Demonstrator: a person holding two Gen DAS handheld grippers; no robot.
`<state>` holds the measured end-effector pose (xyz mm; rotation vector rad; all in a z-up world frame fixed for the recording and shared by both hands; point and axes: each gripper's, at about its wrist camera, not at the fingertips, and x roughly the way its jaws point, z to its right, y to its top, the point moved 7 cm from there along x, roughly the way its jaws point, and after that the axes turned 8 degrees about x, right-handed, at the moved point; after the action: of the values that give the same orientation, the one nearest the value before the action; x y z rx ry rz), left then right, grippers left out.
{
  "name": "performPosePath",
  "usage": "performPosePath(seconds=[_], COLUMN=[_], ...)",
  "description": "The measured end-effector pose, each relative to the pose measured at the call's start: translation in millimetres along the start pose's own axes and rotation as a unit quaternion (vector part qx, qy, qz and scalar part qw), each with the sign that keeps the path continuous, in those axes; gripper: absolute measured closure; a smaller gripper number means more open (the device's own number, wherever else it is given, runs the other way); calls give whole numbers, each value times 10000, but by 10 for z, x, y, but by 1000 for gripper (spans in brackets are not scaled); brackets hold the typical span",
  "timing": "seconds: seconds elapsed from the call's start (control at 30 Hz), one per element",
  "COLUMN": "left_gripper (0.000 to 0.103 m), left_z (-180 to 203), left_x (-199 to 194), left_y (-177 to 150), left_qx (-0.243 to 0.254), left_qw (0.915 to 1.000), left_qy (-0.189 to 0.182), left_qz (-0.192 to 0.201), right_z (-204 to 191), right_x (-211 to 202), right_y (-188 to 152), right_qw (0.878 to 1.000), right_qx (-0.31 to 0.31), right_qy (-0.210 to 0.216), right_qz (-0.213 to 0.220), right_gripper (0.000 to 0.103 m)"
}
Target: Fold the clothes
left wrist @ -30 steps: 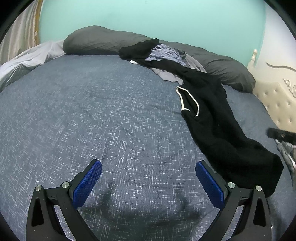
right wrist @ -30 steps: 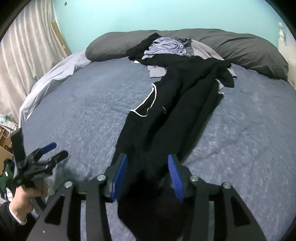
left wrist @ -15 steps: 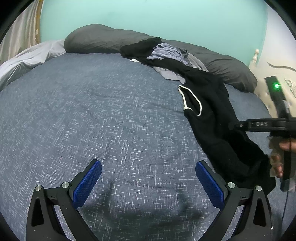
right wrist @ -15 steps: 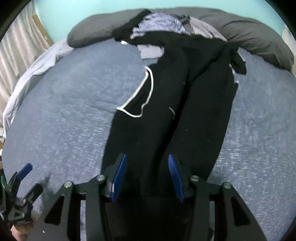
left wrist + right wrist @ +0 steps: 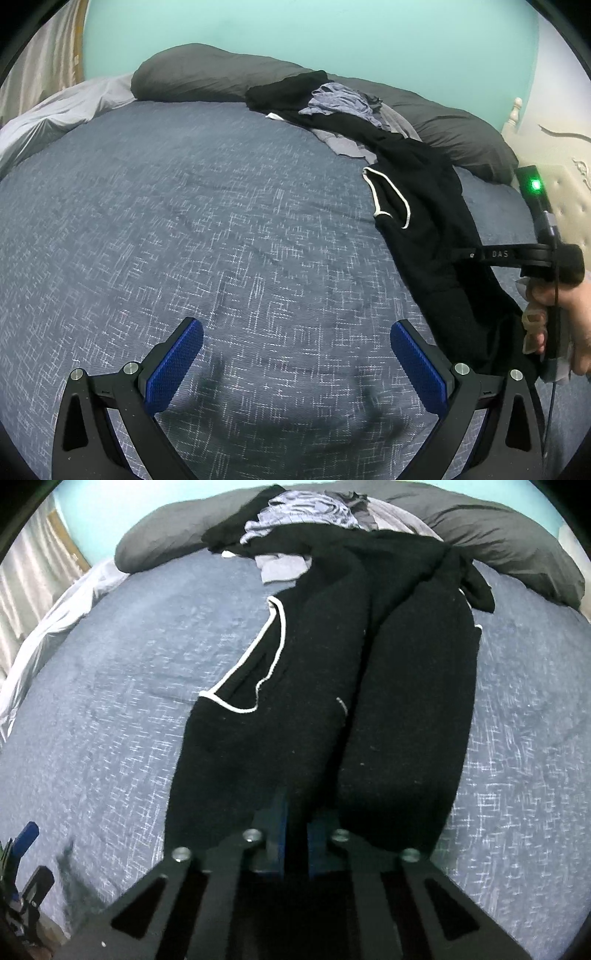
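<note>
**Black knit pinched at the near hem, left side waiting**

Black, soft knit fills my right view: the black garment [image 5: 332,686] lies lengthwise down the bed [image 5: 184,229], its far end running up into the clothes pile [image 5: 306,513] by the dark pillows [image 5: 207,74], its near end at the edge closest to me. My right tool [image 5: 295,840] has just been closing, and now its blue pads are drawn in on a ridge of that black cloth at the near hem. I read that as a grip on the garment.

Beside the garment, over bare blue bedspread, my left tool [image 5: 297,363] hangs with its fingers spread wide and nothing between them.

How will it handle? Limp and light, I judge. It will sag and trail from any single hold and bunch as it drags over the textured cover. The white cord [image 5: 255,679] hangs loose on the garment's left side and could snag or flip under a fold.

For a clean fold I want the left tool on the near hem too, at the garment's other corner, so the edge lifts flat between two holds. A mid-cloth pinch would only gather layers.
</note>
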<state>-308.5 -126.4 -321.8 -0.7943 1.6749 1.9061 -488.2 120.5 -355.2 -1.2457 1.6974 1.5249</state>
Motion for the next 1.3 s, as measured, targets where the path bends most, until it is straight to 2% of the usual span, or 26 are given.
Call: performPosePath(seconds=[0.43, 0.57, 0.73, 0.83, 0.93, 1.07, 1.3], left_gripper=[0, 0, 0, 0, 0, 0, 0], left_z=[-16, -13, -9, -6, 10, 26, 3], left_x=[8, -4, -15, -34, -48, -38, -34], left_y=[1, 1, 6, 14, 26, 33, 41], left_qx=[-43, -59, -68, -68, -31, -9, -58], left_qw=[10000, 10000, 10000, 10000, 10000, 10000, 10000], left_qy=[-9, -24, -35, -47, -36, -76, 40], left_qz=[5, 12, 14, 34, 57, 61, 58], right_z=[-123, -186, -239, -93, 157, 333, -24], right_x=[-690, -1064, -1420, -1434, -1368, -1356, -1589], right_y=[-178, -332, -630, -737, -746, -707, -647], right_qw=[9957, 9920, 9870, 9905, 9958, 9986, 9946], right_qx=[-391, -549, -835, -778, -369, -37, -672], right_qy=[677, 987, 1305, 1099, 813, 466, 87], right_qz=[487, 561, 428, 297, 184, 236, 790], right_gripper=[99, 99, 99, 99, 98, 95, 95])
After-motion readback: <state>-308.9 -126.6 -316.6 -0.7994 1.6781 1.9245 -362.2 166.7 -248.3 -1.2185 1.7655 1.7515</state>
